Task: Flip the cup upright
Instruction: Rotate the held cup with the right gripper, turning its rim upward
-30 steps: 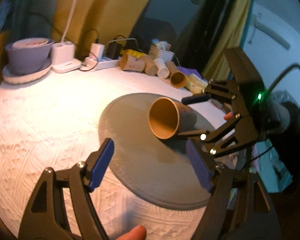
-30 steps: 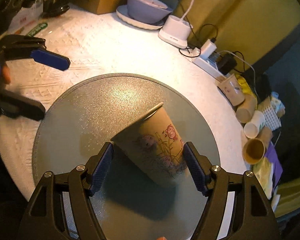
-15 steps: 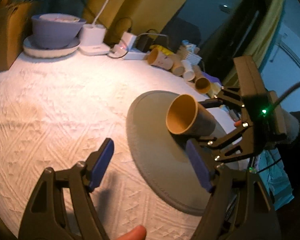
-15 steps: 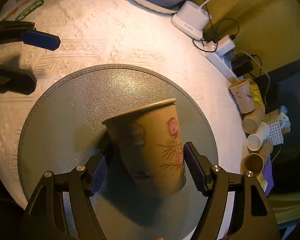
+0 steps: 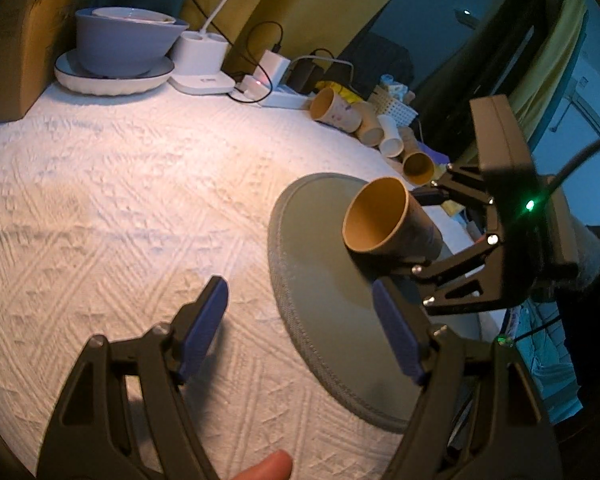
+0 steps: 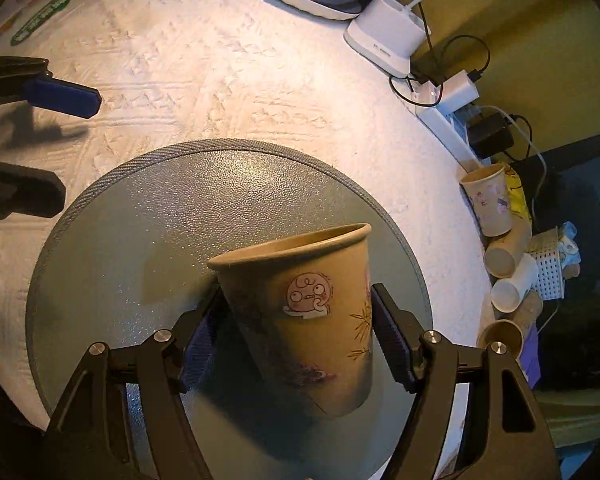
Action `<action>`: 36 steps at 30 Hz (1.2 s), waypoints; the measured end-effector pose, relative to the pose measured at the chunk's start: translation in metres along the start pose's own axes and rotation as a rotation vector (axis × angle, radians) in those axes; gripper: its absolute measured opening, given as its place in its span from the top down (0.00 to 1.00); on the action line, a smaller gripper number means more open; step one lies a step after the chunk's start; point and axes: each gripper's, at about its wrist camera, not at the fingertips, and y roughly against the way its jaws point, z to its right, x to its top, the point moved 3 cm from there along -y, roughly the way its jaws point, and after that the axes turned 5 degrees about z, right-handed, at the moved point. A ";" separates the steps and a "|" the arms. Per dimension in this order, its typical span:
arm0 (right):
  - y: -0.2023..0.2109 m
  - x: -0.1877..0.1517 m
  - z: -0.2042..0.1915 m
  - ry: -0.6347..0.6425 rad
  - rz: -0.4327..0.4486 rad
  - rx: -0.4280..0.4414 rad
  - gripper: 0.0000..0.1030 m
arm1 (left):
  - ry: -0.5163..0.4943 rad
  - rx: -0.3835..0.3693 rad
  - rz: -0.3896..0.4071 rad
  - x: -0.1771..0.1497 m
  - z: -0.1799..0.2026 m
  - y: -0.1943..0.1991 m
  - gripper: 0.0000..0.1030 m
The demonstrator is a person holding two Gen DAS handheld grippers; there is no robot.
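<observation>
Tan paper cup with cartoon sticker (image 6: 312,320) is being clamped mid-tilt by right hand-held gripper (image 6: 300,344) above round grey mat (image 6: 140,240); finishing rotation before lowering base flat seems best, left hand-held gripper (image 5: 300,328) hanging apart, empty.

A lived-in home room is shown: a bench (image 5: 120,184) covered with a white quilted cloth, a bowl (image 5: 126,42) stacked on a plate (image 5: 112,78), a power strip (image 5: 284,98) with chargers plugged in, yellow curtains (image 5: 308,8), and a cardboard box (image 5: 16,48).
</observation>
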 end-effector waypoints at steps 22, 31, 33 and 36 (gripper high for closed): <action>0.055 -0.068 0.052 -0.716 0.480 0.084 0.33 | -0.037 0.009 0.056 0.006 0.011 0.005 0.26; 0.041 -0.078 0.053 -0.820 0.517 0.143 0.33 | -0.034 0.009 0.048 0.006 0.009 0.002 0.26; 0.042 -0.080 0.053 -0.818 0.515 0.127 0.33 | -0.038 0.007 0.046 0.005 0.010 0.002 0.26; 0.042 -0.082 0.049 -0.812 0.486 0.129 0.33 | -0.045 0.004 0.047 0.005 0.011 0.002 0.26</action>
